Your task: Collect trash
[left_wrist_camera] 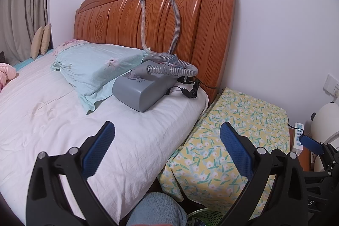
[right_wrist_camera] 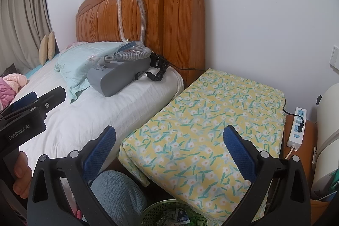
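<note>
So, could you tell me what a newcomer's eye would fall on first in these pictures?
Probably the grey machine on the bed's near corner, beside the pale green pillow, with its ribbed hose looped over the carved wooden headboard. Next, the yellow floral cover over a low block beside the bed. Both grippers, left and right, hang open and empty.

White-sheeted bed (left_wrist_camera: 63, 120), pillow (left_wrist_camera: 93, 69), grey machine (left_wrist_camera: 139, 92)
</note>
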Motion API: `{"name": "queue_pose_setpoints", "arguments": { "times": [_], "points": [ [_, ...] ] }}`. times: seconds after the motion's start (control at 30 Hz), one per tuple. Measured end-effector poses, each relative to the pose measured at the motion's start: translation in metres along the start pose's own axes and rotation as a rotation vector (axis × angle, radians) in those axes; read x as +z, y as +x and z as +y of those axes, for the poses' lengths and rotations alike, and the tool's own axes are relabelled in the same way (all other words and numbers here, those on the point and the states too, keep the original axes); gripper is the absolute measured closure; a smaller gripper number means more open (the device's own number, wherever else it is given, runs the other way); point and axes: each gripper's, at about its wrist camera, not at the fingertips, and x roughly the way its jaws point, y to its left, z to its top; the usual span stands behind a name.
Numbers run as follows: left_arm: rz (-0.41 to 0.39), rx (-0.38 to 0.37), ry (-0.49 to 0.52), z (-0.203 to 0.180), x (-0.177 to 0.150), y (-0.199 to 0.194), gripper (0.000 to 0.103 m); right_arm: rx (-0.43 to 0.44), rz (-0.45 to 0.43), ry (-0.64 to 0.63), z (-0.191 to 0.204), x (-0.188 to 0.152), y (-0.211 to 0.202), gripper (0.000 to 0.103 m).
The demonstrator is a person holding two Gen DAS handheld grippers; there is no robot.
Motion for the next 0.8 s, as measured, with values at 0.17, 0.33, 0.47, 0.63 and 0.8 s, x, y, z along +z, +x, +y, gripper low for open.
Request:
{"name": "queue_pose_setpoints", "arguments": {
  "times": [0.17, 0.33, 0.47, 0.63, 0.8],
  "points": [
    [0.001, 0.000, -0.001, 0.0005, -0.0010, -0.0002, 0.008, -0.002, 0.001, 0.001, 0.0005, 0.0000, -0.0002, 0.002],
    [0.000, 0.001, -0.001, 0.0003, 0.0001, -0.0002, 0.008, 0.001, 0.002, 0.000, 0.0000, 0.0000, -0.0002, 0.002],
    [-0.006, 0.009, -0.001, -0.0004, -0.0029, -0.0019, 0.008, 0.000, 0.003, 0.001, 0.0004, -0.0006, -0.0002, 0.002],
    [-0.007, 0.016, -0.002, -0.0023, -0.0051, -0.0033, 0.008, 0.000, 0.004, 0.000, 0.0007, -0.0011, -0.0003, 0.002],
    [-0.004, 0.015, -0.004, -0.0026, -0.0051, -0.0042, 0.008, -0.001, 0.005, 0.003, 0.0006, -0.0008, -0.0001, 0.002]
  ]
}}
